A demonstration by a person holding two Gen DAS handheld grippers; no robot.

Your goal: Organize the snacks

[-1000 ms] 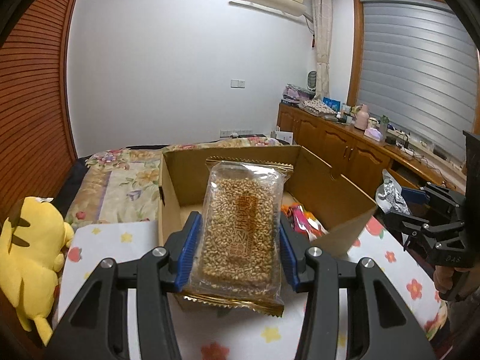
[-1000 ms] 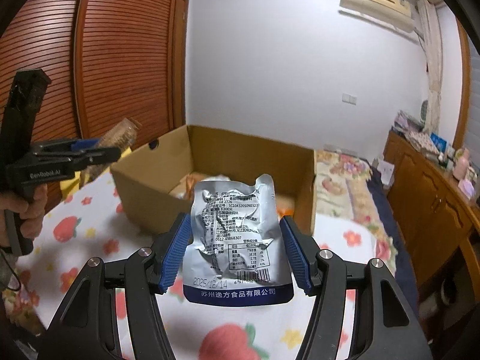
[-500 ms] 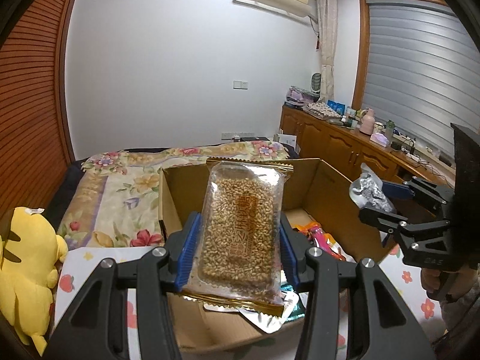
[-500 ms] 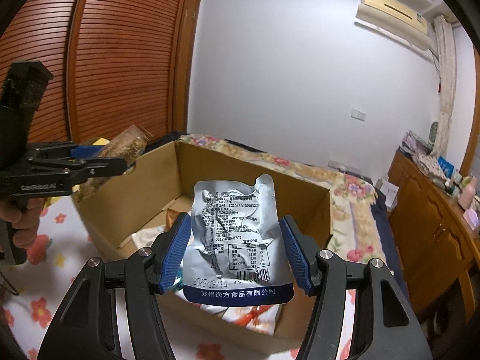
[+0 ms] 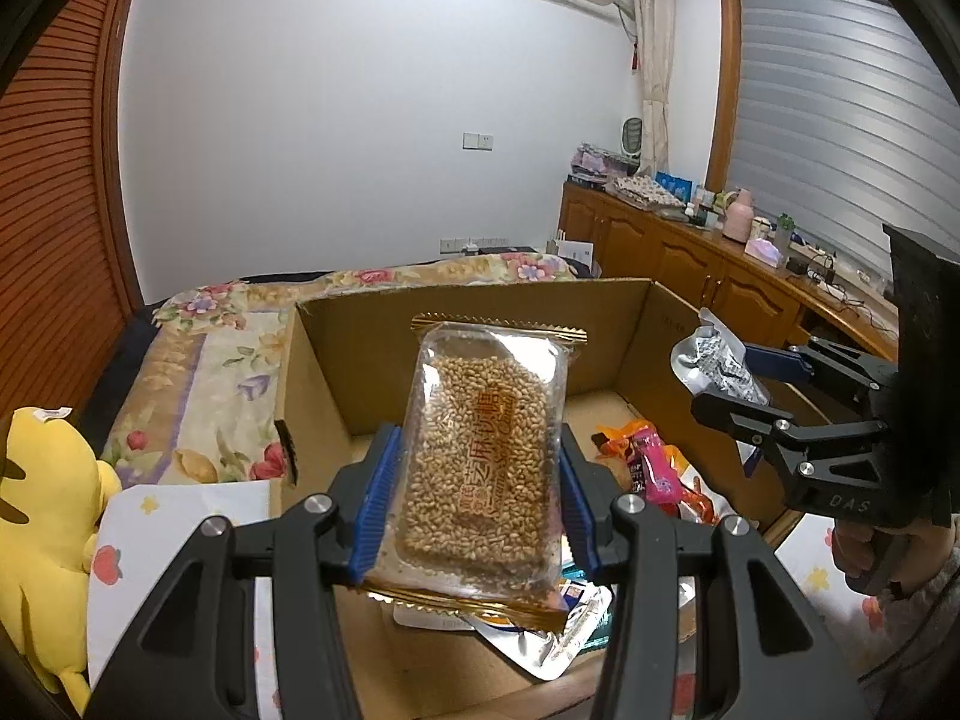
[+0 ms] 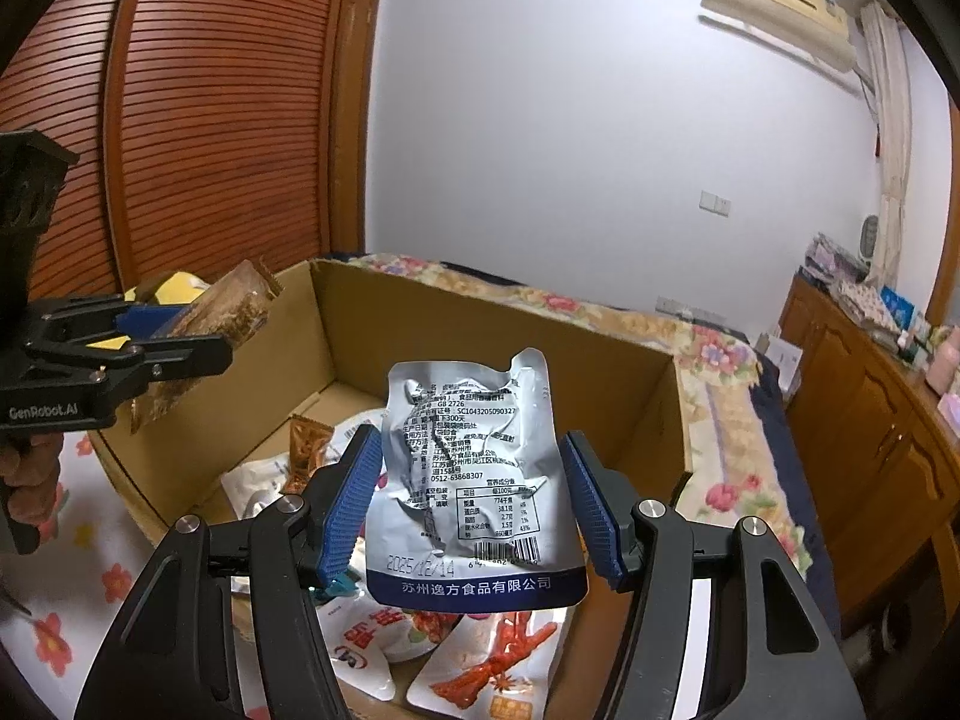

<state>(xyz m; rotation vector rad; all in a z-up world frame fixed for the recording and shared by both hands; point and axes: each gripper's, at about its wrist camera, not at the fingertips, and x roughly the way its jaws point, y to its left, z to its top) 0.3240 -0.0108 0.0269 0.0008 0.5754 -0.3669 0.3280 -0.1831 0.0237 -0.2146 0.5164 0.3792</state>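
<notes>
Snacks fill both tools: the left tool (image 5: 477, 498) pinches a clear pack of puffed-grain bar (image 5: 486, 450) between its blue pads, and the right tool (image 6: 474, 504) pinches a crinkled silver pouch (image 6: 474, 474). Both packs hang over the open cardboard box (image 6: 498, 324) just ahead of and below the tools, with more snack packets (image 6: 480, 660) lying inside it.

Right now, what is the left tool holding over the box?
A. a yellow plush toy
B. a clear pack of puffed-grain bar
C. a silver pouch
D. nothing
B: the left tool grips the clear grain-bar pack between its blue pads above the box; the silver pouch sits in the right tool.
</notes>
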